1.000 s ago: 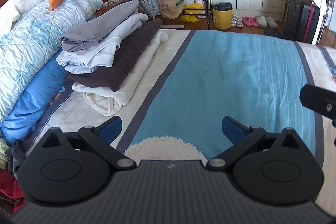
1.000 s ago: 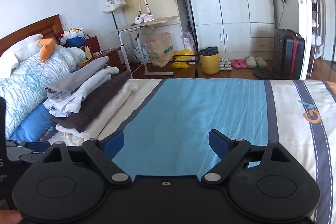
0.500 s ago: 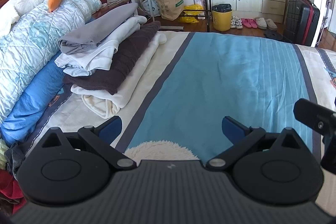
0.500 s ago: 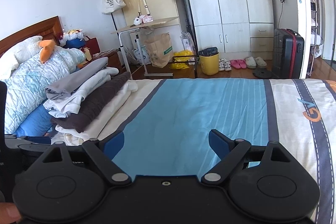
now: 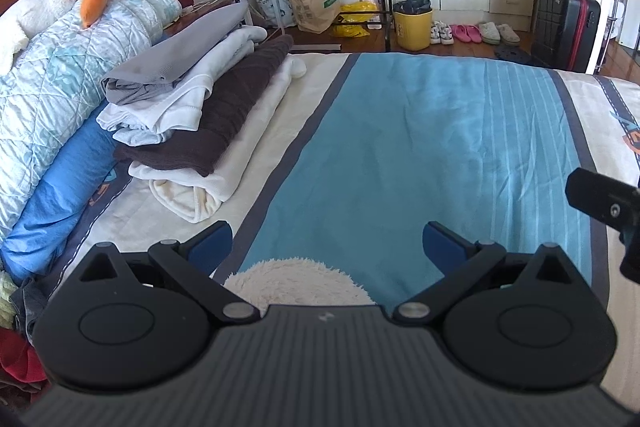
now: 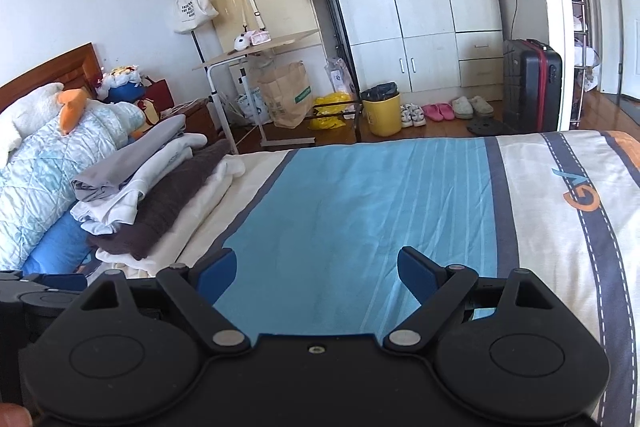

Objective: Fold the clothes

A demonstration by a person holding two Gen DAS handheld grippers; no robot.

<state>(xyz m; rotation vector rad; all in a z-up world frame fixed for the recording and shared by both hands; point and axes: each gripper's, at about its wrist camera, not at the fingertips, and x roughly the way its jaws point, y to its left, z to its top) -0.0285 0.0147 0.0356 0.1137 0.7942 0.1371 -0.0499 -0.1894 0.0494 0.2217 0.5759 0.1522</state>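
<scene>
Both grippers hang over a bed covered by a smooth cotton sheet (image 5: 420,147) with a broad blue band, thin pale stripes, dark grey borders and cream margins. The left gripper (image 5: 326,241) has its blue-padded black fingers spread wide and released; a cream fluffy fleece garment (image 5: 296,281) shows as a rounded, shaggy mound between the bases of its fingers, close against the ribbed grey body, and the pads do not press it. The right gripper (image 6: 316,269) is likewise spread apart with nothing but flat sheet between its fingers. At the left side of the bed sits a stack of folded clothes (image 5: 192,115): a smooth grey piece on top, soft white knits, a dark brown textured layer, then a thick cream fold at the bottom. Left of the stack lies a quilted pale-blue comforter (image 5: 52,75).
</scene>
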